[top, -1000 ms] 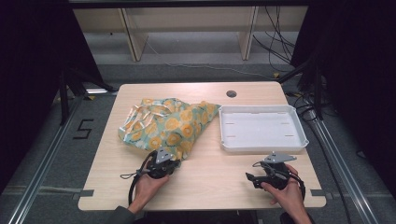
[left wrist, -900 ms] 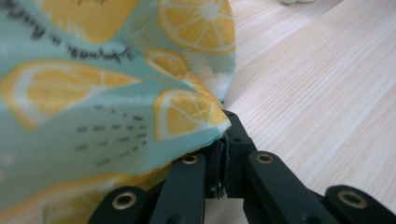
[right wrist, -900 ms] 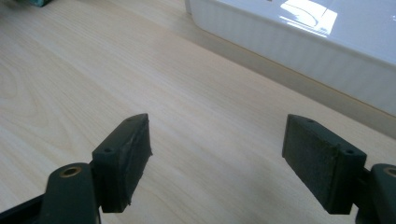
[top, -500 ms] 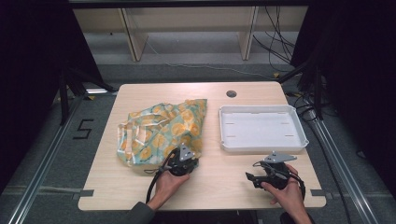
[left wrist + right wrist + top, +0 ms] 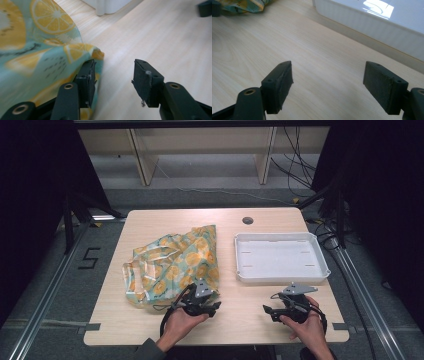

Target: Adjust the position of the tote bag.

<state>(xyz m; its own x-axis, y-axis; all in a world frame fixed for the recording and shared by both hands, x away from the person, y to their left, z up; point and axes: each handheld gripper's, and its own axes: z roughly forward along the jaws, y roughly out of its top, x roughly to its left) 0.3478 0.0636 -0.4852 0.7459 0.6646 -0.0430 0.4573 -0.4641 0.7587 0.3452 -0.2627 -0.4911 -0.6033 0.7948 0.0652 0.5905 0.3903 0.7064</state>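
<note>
Lemon-print cloth (image 5: pixel 175 265) lies bunched on my table's (image 5: pixel 230 330) left half, its near corner against my left gripper's (image 5: pixel 113 77) one jaw, the jaws apart with nothing between. My right gripper (image 5: pixel 328 85) rests wide apart on bare wood. White tray (image 5: pixel 281 257) beside it holds nothing.

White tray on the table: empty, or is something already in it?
Empty. In the high view the white tray shows only its bare floor, and the fruit-print cloth lies crumpled on the table beside it.
</note>
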